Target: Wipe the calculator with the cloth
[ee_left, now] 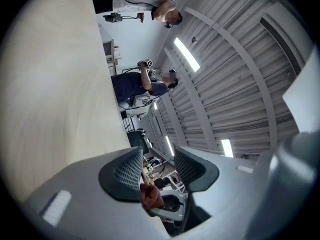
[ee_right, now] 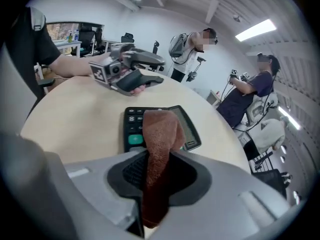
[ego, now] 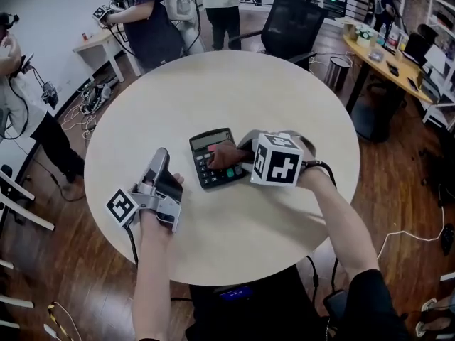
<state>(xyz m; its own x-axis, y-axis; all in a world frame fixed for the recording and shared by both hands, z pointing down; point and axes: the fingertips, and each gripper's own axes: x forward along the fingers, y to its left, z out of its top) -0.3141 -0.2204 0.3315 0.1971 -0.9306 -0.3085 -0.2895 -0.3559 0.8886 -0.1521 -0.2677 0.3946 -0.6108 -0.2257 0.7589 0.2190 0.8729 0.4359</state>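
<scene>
Clamped between the jaws of the right tool [ee_right: 157, 170], a reddish-brown cloth [ee_right: 160, 134] sticks out forward. Its free end lies over the face of the black calculator [ee_right: 134, 129], covering the strip between the keypad and the display. In the head view the cloth [ego: 226, 155] sits on the right half of the calculator [ego: 205, 155] and seems to touch the keys. The right tool [ego: 236, 153] slants down onto it from the person's right.

The calculator lies flat near the middle of the round pale table [ego: 284, 91], its display turned away from the person. Just to its left, and apart from it, the left tool [ego: 162, 158] rests on its side on the table in the left hand [ego: 153, 215]. In its own view the left tool [ee_left: 156, 166] has its jaws partly apart, pressing on nothing, and it points past the table edge toward the ceiling.

Beyond the table stand a black office chair [ego: 291, 23] and several people [ego: 149, 20] on a dark wooden floor [ego: 398, 190].
</scene>
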